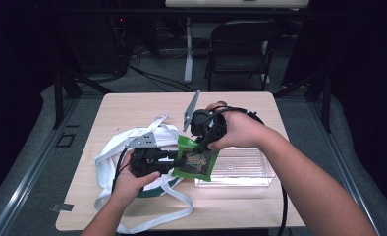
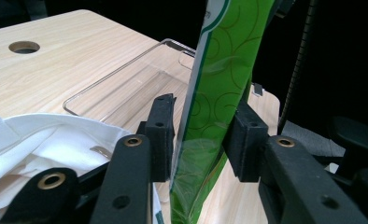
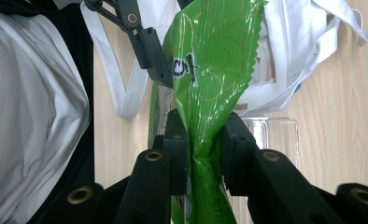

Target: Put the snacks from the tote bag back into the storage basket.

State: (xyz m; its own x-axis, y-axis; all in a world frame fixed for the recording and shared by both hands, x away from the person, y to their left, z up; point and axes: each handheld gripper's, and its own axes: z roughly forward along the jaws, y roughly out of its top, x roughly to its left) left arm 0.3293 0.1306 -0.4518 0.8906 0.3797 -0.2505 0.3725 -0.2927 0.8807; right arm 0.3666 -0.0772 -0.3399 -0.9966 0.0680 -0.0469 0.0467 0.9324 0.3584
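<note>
A green snack bag (image 1: 196,162) hangs between both grippers above the table, over the gap between a white tote bag (image 1: 118,152) and a clear plastic bin (image 1: 240,169). My right gripper (image 3: 205,140) comes down from above and is shut on the snack bag (image 3: 210,60), which crumples between its pads. My left gripper (image 2: 201,135) reaches in level from the left. The snack bag (image 2: 224,56) stands slanted between its jaws, which sit slightly apart and do not pinch it. One finger (image 3: 149,46) of the left gripper lies against the bag's edge in the right gripper view.
The tote bag (image 2: 46,135) with long white straps lies spread over the table's left half. The empty bin (image 2: 126,84) sits at the front right. A folding chair (image 1: 240,44) stands beyond the table's far edge.
</note>
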